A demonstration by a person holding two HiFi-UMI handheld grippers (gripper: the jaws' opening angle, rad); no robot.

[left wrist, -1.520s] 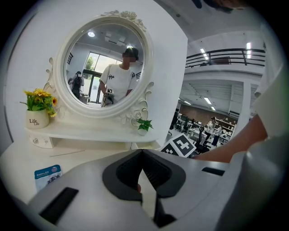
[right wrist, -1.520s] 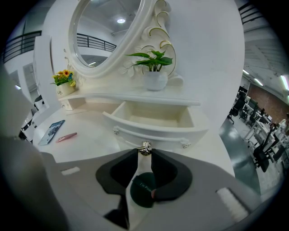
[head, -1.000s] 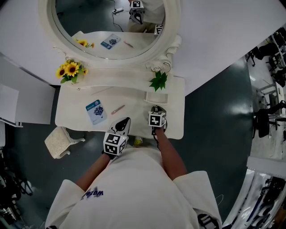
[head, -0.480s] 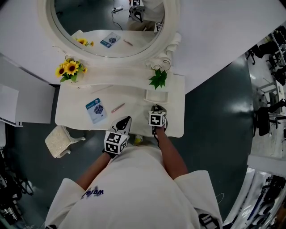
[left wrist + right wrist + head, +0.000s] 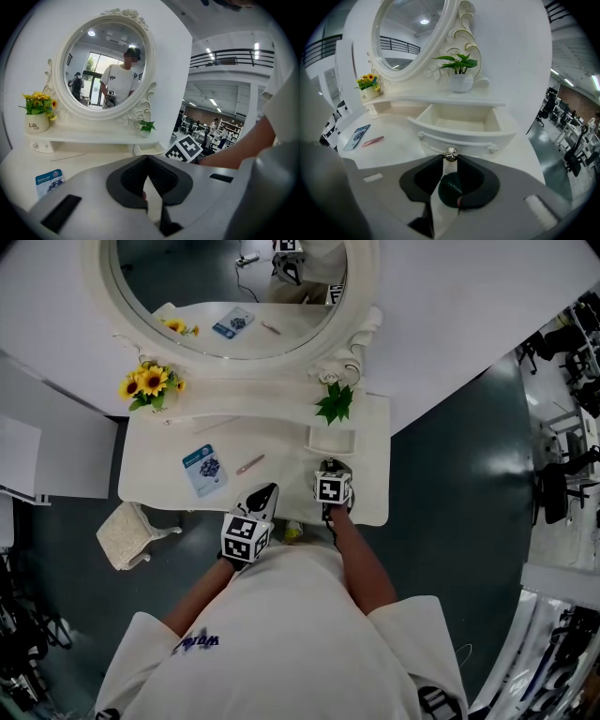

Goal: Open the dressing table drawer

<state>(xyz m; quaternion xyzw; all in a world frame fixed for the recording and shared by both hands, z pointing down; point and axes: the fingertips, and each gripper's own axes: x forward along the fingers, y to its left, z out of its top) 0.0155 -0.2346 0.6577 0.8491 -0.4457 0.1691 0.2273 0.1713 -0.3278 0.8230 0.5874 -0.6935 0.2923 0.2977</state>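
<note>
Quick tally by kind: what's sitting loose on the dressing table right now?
Potted plants: 2 (sunflowers, green plant)
Blue packet: 1
Pink stick: 1
Total: 4

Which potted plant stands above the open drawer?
The green leafy plant, above the open drawer; the sunflowers stand at the shelf's other end.
</note>
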